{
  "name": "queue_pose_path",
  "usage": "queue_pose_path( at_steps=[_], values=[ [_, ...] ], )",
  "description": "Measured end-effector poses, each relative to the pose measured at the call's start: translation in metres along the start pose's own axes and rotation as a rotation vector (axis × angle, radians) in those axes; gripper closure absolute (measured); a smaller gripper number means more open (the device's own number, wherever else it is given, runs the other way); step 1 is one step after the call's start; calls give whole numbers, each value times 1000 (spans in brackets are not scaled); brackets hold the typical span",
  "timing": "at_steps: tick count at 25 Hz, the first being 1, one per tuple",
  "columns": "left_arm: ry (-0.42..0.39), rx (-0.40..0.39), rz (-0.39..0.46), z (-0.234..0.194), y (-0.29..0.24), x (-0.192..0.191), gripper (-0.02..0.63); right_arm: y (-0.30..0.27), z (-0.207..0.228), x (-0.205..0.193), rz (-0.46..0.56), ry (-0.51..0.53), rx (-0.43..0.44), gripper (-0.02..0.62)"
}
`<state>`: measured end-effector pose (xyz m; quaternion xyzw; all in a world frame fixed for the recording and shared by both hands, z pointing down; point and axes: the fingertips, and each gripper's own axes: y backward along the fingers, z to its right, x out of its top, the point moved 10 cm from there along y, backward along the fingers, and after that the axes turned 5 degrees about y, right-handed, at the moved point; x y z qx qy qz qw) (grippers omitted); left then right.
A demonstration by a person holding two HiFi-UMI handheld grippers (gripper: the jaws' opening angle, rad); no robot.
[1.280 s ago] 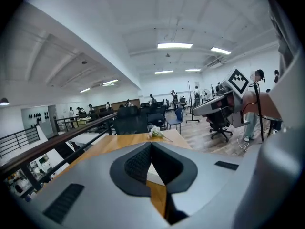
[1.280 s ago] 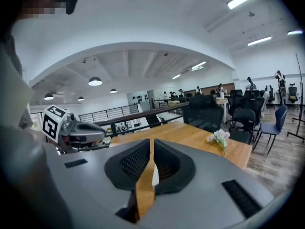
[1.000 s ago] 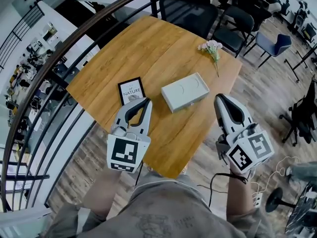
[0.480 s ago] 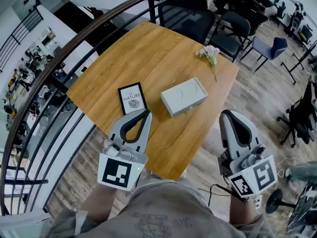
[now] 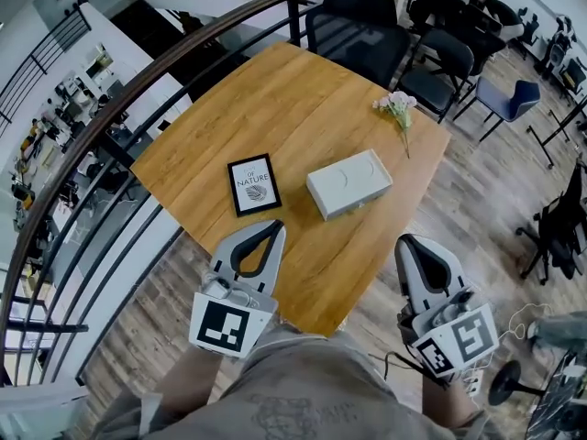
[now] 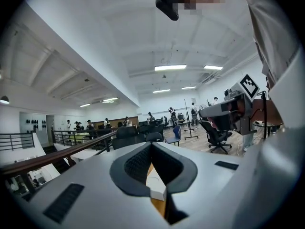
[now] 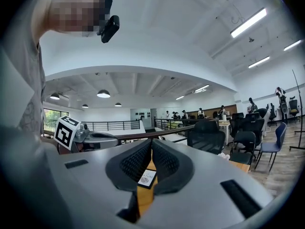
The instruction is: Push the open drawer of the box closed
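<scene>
The pale grey box [image 5: 348,183] lies flat on the wooden table [image 5: 293,99], and no drawer shows sticking out of it. My left gripper [image 5: 276,227] is shut with nothing in it, held over the table's near edge, short of the box and to its left. My right gripper [image 5: 404,243] is also shut and empty, hanging over the floor off the table's right front edge. In the left gripper view the touching fingertips [image 6: 151,145] frame a bit of the box [image 6: 155,185]. Below the right gripper's [image 7: 151,141] tips shows the book [image 7: 147,178].
A black-framed book [image 5: 254,184] lies left of the box. A small bunch of flowers [image 5: 400,107] sits at the table's far right corner. A dark curved railing [image 5: 138,85] runs along the table's left side, and office chairs [image 5: 359,26] stand behind it.
Both grippers have drawn back toward my body, away from the box. The right one has left the table's edge and now hangs over the floor.
</scene>
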<state>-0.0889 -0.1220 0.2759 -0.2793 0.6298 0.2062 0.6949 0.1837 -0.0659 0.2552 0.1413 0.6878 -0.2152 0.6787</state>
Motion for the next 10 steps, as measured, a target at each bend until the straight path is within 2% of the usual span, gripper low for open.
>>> queue_pose_path(
  at_steps=[10],
  values=[
    [-15,24,-53,1,1,-8,589,-12,0,-13,-42,28,25,560]
  ],
)
